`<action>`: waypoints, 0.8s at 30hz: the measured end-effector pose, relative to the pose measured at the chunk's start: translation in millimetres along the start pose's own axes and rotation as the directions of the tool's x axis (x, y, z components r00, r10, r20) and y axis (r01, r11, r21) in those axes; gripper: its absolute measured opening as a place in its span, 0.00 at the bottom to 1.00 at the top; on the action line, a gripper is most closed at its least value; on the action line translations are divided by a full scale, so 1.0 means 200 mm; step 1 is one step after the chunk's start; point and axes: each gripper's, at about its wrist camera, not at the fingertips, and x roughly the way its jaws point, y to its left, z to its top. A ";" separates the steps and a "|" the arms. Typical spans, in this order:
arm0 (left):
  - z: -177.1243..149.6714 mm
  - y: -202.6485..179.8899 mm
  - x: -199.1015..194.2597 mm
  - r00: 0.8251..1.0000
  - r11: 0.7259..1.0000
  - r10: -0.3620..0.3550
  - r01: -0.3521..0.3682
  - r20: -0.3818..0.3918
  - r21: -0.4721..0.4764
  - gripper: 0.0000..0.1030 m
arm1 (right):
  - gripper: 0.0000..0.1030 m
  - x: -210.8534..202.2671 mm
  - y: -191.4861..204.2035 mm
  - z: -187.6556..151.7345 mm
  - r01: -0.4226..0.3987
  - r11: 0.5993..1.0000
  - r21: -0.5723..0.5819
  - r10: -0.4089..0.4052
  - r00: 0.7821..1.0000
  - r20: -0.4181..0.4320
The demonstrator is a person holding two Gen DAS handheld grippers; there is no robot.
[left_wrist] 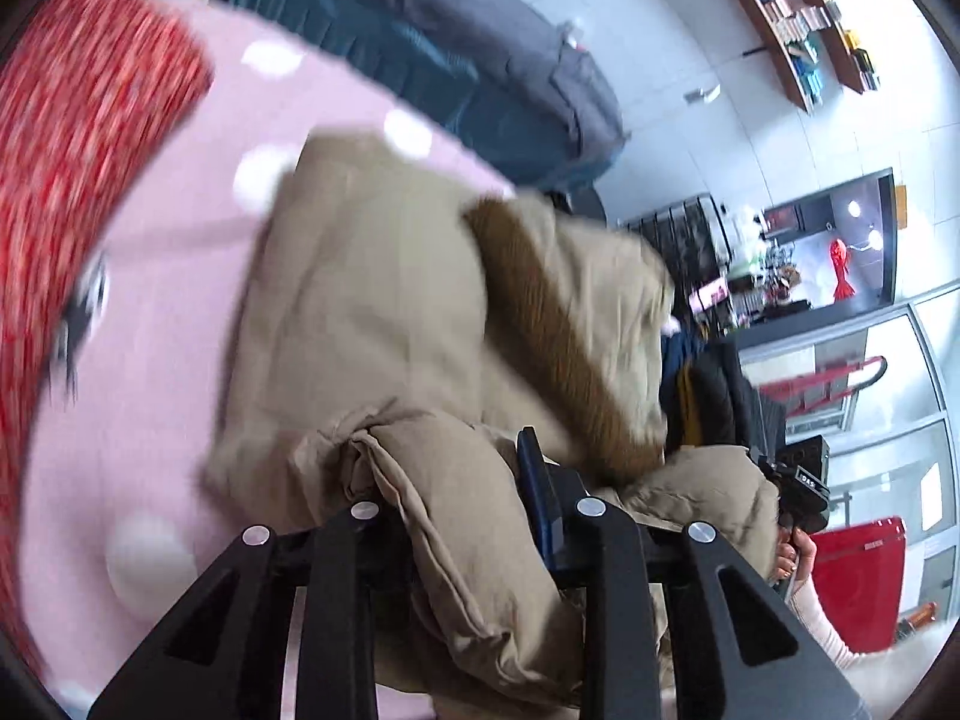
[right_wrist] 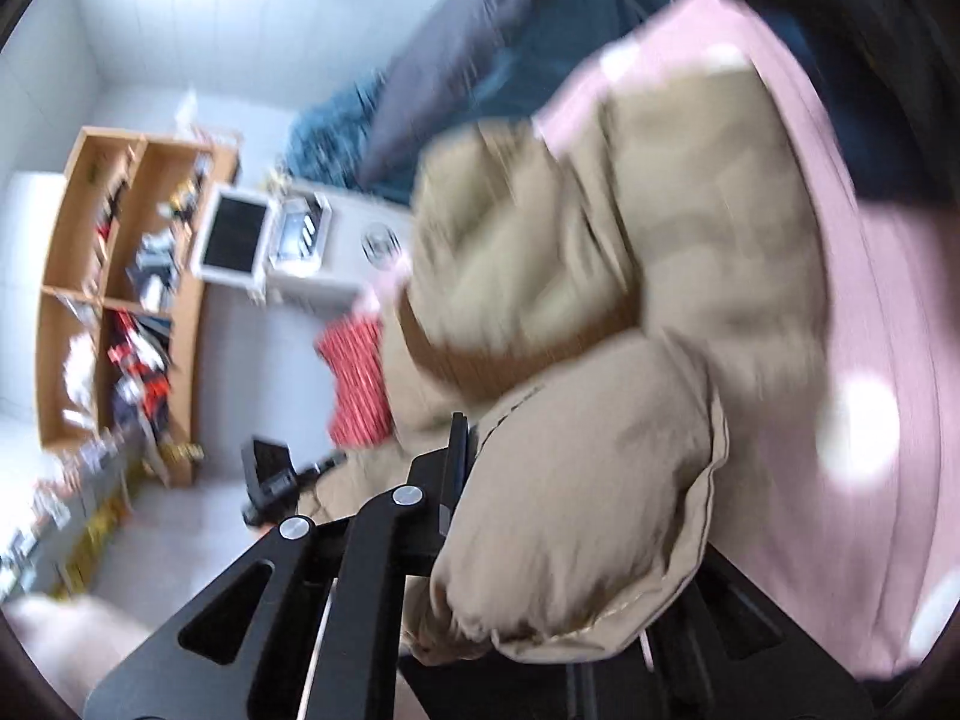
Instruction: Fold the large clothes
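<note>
A tan padded jacket (left_wrist: 384, 324) with a brown furry collar (left_wrist: 552, 324) lies on a pink sheet with white dots (left_wrist: 150, 360). My left gripper (left_wrist: 456, 480) is shut on a bunched fold of the jacket, which drapes over its frame. In the right wrist view the jacket (right_wrist: 630, 252) fills the middle, blurred by motion. My right gripper (right_wrist: 540, 480) is shut on a puffy part of the jacket; only its left finger (right_wrist: 459, 456) shows, the other is hidden under the cloth.
A red patterned cloth (left_wrist: 66, 168) lies at the sheet's left edge. A dark blue-grey sofa (left_wrist: 468, 60) stands behind. A wooden shelf unit (right_wrist: 120, 294) with clutter and a white cabinet (right_wrist: 300, 246) stand on the floor at left.
</note>
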 end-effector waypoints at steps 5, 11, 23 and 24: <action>0.35 0.00 0.06 0.999 0.999 0.036 -0.036 0.031 -0.021 0.25 | 0.10 0.06 0.07 0.36 0.011 0.999 0.034 -0.013 0.999 0.044; 0.58 0.19 0.22 0.998 0.964 0.061 -0.058 0.004 -0.261 0.25 | 0.10 0.20 -0.05 0.63 0.059 0.983 0.174 -0.067 0.997 0.037; 0.61 0.10 0.12 0.998 0.966 -0.039 0.026 -0.045 -0.256 0.48 | 0.10 0.53 -0.33 0.91 0.160 0.904 0.396 -0.143 0.987 -0.071; 0.61 0.08 0.12 0.998 0.974 -0.027 0.013 -0.058 -0.228 0.48 | 0.10 0.56 -0.36 0.92 0.167 0.898 0.407 -0.141 0.986 -0.092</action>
